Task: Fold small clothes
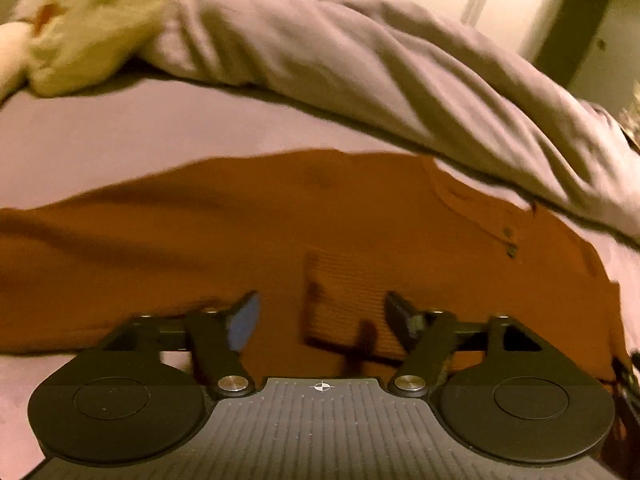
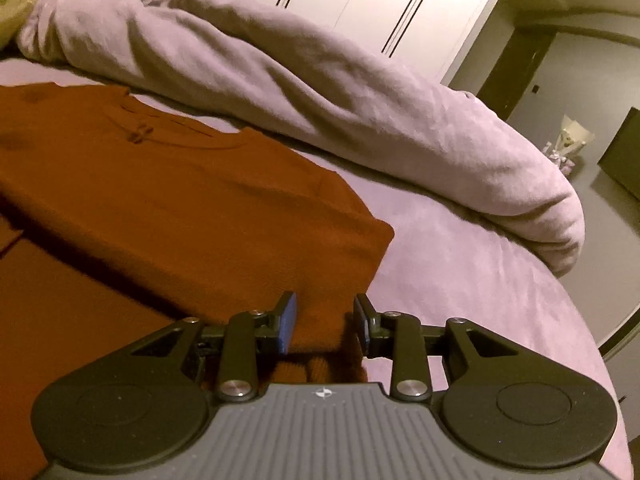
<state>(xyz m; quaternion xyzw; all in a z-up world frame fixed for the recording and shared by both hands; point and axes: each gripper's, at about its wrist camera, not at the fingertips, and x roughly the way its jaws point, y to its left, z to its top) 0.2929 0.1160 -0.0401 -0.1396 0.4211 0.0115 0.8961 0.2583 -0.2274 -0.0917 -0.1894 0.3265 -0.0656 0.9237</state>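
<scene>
My right gripper (image 2: 325, 322) stood partly open, its jaws straddling a ridge of the rust shirt (image 2: 180, 200) near its sleeve edge, not visibly pinching it. My left gripper (image 1: 322, 320) gaped wide over the shirt's body, empty (placed, I judged, to anchor the fold). The shirt lay flat on the lilac bedsheet (image 2: 480, 264), beside a rolled duvet (image 2: 320, 92).

Bare lilac bedsheet (image 2: 460, 280) lies open from 1 to 4 o'clock of the right gripper (image 2: 325, 322), offering passage beside the rust shirt (image 2: 180, 200). A rolled duvet (image 2: 320, 92) bars the far side from 10 to 2 o'clock. A plush toy (image 1: 88, 20) blocks 10 o'clock of the left gripper (image 1: 320, 320).
</scene>
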